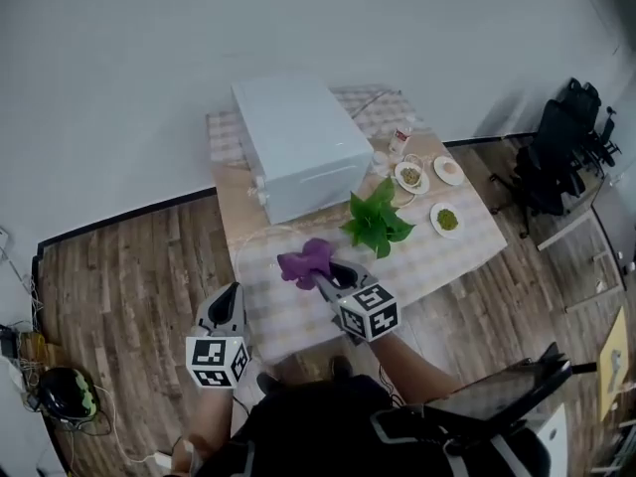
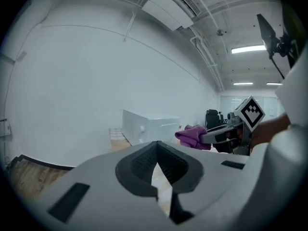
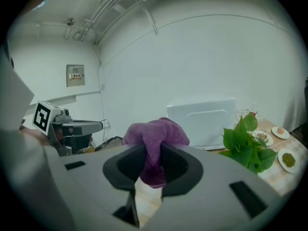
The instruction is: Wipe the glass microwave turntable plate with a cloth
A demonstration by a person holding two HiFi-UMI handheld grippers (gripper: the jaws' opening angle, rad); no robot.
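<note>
Nearest in, the left gripper [image 1: 232, 294] hangs off the desk's [image 1: 459, 258] near-left corner, over the wood floor. Its jaws are pressed together with nothing between them, so it's idle for now. Just past it, the right gripper [image 1: 323, 278] has its jaws pinching a purple cloth [image 1: 304, 261], which bunches up over the tips, lifted above the desk's near-left part.

The glass turntable plate [image 1: 254, 250] is tricky: in the head view there's only a faint round outline on the checked desk cover by the left edge, and I'm fairly sure that's it. If so, the cloth is just beside its right rim, and I can't tell whether it touches.

So I'd say the wipe itself is about to start. The next move is probably lowering the cloth onto the glass and sweeping across it, maybe with the left jaws steadying the rim so it doesn't slide.

Further back sit a leafy green plant [image 1: 376, 223], small food dishes [image 1: 410, 177] and the white microwave [image 1: 298, 147].
</note>
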